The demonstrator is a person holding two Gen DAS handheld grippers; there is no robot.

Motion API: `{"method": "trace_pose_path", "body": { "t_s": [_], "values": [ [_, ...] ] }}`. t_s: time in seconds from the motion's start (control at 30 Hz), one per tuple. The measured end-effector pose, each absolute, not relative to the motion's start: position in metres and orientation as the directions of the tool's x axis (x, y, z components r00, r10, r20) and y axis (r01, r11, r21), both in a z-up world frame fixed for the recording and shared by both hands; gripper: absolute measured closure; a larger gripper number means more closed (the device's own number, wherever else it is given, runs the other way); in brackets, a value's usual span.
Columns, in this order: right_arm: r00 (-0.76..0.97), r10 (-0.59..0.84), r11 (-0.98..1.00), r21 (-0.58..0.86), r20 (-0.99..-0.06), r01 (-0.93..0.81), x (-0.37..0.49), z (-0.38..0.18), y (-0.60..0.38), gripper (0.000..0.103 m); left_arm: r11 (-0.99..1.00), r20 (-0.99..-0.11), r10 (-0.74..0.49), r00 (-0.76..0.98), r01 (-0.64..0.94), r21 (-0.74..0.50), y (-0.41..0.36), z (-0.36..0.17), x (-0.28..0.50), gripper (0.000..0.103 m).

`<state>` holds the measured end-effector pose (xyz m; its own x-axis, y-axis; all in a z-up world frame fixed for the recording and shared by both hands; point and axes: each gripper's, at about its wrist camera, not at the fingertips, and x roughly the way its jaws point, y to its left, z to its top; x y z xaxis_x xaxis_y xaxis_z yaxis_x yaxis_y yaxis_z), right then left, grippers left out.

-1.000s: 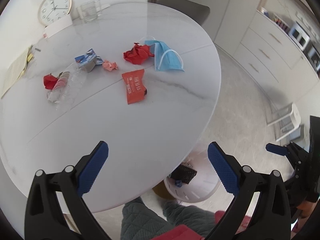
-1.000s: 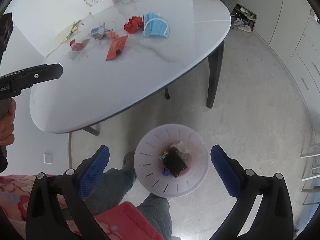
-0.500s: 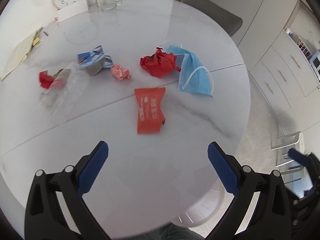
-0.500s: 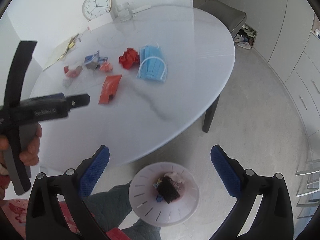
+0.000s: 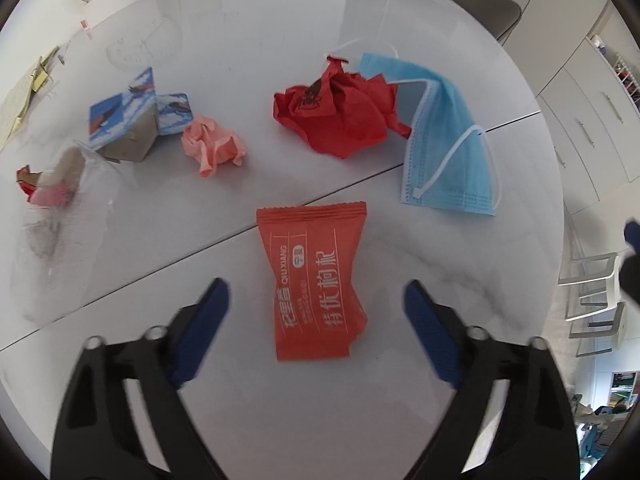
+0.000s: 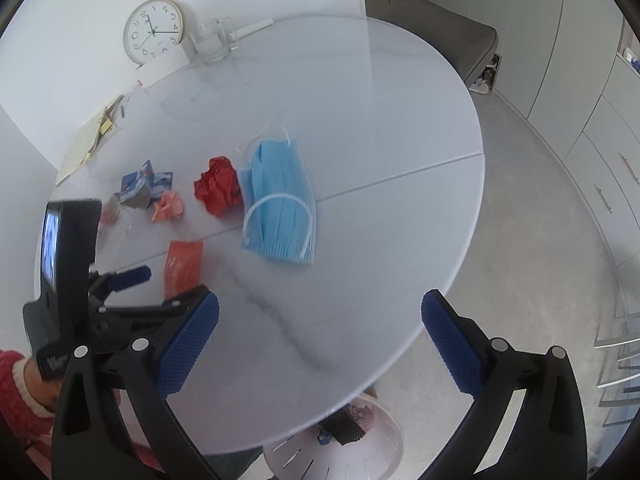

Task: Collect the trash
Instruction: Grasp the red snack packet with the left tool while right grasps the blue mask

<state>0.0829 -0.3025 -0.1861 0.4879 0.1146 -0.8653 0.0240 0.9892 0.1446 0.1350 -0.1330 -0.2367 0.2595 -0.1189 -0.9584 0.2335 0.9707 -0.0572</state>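
While the left gripper [image 5: 316, 320] is held wide open low over the white table [image 5: 360, 20], the orange snack wrapper [image 5: 314, 280] is seen lying flat right between its two blue pads [image 5: 204, 328]. Nothing is gripped yet. The wrapper's long side is pointed away from the gripper, so the pads are set on either side of its short width. That looks like a good fit for a pinch, if the gripper is lowered a bit more.

The right gripper [image 6: 320, 336] is also held open and empty, over the table edge, farther from the wrapper [image 6: 182, 268]. So the left one is judged to be the nearer one for this piece. The blue face mask [image 5: 448, 136], the red paper ball [image 5: 340, 116] and the small pink ball [image 5: 212, 146] are left farther back. The white bin [image 6: 340, 440] is seen on the floor under the table edge.
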Motion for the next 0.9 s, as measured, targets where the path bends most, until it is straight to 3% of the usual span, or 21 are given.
{"method": "trace_pose_path", "body": {
  "t_s": [0.2, 0.27, 0.6, 0.63, 0.7, 0.77, 0.83, 0.9],
  "values": [
    [0.471, 0.136, 0.988, 0.156, -0.871, 0.003, 0.119, -0.196, -0.297, 0.002, 0.968, -0.958, -0.094, 0.272, 0.248, -0.024, -0.137, -0.238, 0.139, 0.062],
    [0.465, 0.145, 0.987, 0.159, -0.873, -0.009, 0.129, -0.200, -0.293, 0.002, 0.968, -0.960, -0.121, 0.254, 0.245, -0.057, -0.136, -0.237, 0.142, 0.066],
    [0.416, 0.167, 0.986, 0.148, -0.894, -0.077, 0.183, -0.234, -0.261, 0.003, 0.964, -0.950, -0.161, 0.269, 0.249, -0.093, -0.118, -0.214, 0.149, 0.067],
    [0.415, 0.154, 0.988, 0.130, -0.897, -0.086, 0.185, -0.237, -0.258, 0.007, 0.963, -0.948, -0.161, 0.273, 0.253, -0.091, -0.115, -0.211, 0.148, 0.067],
    [0.401, 0.149, 0.988, 0.122, -0.904, -0.093, 0.186, -0.240, -0.257, 0.026, 0.962, -0.946, -0.160, 0.280, 0.261, -0.086, -0.111, -0.207, 0.144, 0.067],
    [0.383, 0.164, 0.986, 0.145, -0.909, -0.077, 0.184, -0.244, -0.261, 0.058, 0.960, -0.946, -0.162, 0.282, 0.265, -0.086, -0.108, -0.204, 0.143, 0.067],
    [0.367, 0.186, 0.982, 0.182, -0.912, -0.046, 0.179, -0.248, -0.270, 0.081, 0.961, -0.943, -0.162, 0.291, 0.265, -0.083, -0.105, -0.201, 0.140, 0.067],
    [0.371, 0.199, 0.978, 0.207, -0.907, -0.016, 0.173, -0.249, -0.279, 0.088, 0.959, -0.941, -0.160, 0.298, 0.271, -0.077, -0.110, -0.199, 0.134, 0.067]
  ]
}}
